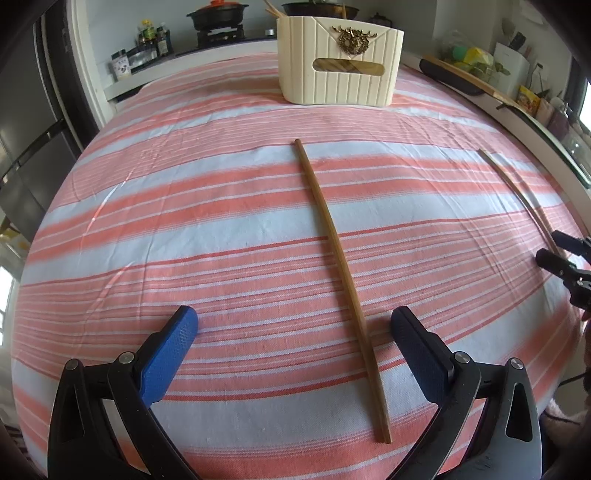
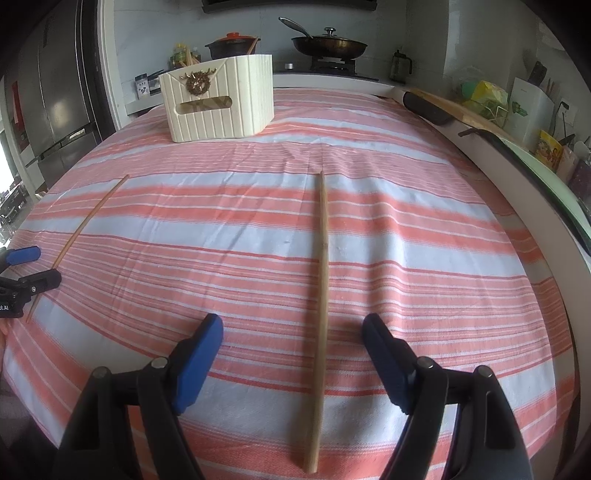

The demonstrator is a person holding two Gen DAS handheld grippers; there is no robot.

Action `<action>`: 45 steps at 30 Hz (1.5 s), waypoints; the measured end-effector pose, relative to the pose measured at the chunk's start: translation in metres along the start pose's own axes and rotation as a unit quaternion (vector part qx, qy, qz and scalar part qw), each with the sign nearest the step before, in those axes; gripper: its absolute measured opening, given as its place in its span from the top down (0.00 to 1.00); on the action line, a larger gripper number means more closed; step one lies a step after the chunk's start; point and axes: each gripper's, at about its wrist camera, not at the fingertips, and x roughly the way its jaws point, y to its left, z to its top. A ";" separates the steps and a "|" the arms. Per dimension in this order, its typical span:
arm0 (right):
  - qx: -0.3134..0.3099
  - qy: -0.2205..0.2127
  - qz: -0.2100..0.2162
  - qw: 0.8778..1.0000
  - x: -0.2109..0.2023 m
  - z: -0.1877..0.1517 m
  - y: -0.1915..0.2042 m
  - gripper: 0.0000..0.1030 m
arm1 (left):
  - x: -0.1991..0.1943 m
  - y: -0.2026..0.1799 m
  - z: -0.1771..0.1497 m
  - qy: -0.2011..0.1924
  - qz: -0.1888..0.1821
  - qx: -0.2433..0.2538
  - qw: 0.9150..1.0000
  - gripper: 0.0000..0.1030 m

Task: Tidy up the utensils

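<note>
Two wooden chopsticks lie apart on the pink and white striped cloth (image 1: 207,229). The darker chopstick (image 1: 334,240) runs lengthwise between the fingers of my left gripper (image 1: 293,317), nearer the right finger; the jaws stand wide open and do not touch it. The paler chopstick (image 2: 323,258) lies the same way between the fingers of my right gripper (image 2: 292,323), also open and clear of it. Each gripper shows at the edge of the other's view: right gripper (image 1: 550,245), left gripper (image 2: 46,265). A cream ribbed utensil holder (image 1: 338,70) (image 2: 221,107) stands at the table's far side with chopsticks in it.
Behind the table a stove carries a black pot (image 1: 218,14) and a frying pan (image 2: 328,46). A wooden board (image 2: 454,110) and bottles and packets line the counter on the right. A steel fridge (image 2: 62,92) stands at the left.
</note>
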 end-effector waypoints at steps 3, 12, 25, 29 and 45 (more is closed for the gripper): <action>-0.016 0.034 0.017 0.999 0.001 0.007 -0.003 0.23 | -0.001 0.004 0.004 0.025 -0.014 0.017 0.999 0.01; -0.016 0.135 0.088 0.987 0.015 0.041 -0.030 0.48 | -0.001 0.030 0.060 0.038 -0.065 0.001 0.997 0.01; -0.051 0.157 0.044 0.985 0.083 0.124 -0.017 0.67 | 0.060 -0.004 0.116 0.101 -0.047 0.059 0.992 0.88; -0.032 0.154 0.037 0.987 0.091 0.138 -0.019 0.94 | 0.053 -0.007 0.120 0.074 -0.067 0.041 0.994 0.96; -0.035 -0.128 0.095 0.987 -0.086 0.169 -0.009 0.94 | -0.127 0.045 0.144 -0.176 -0.154 -0.040 0.971 0.96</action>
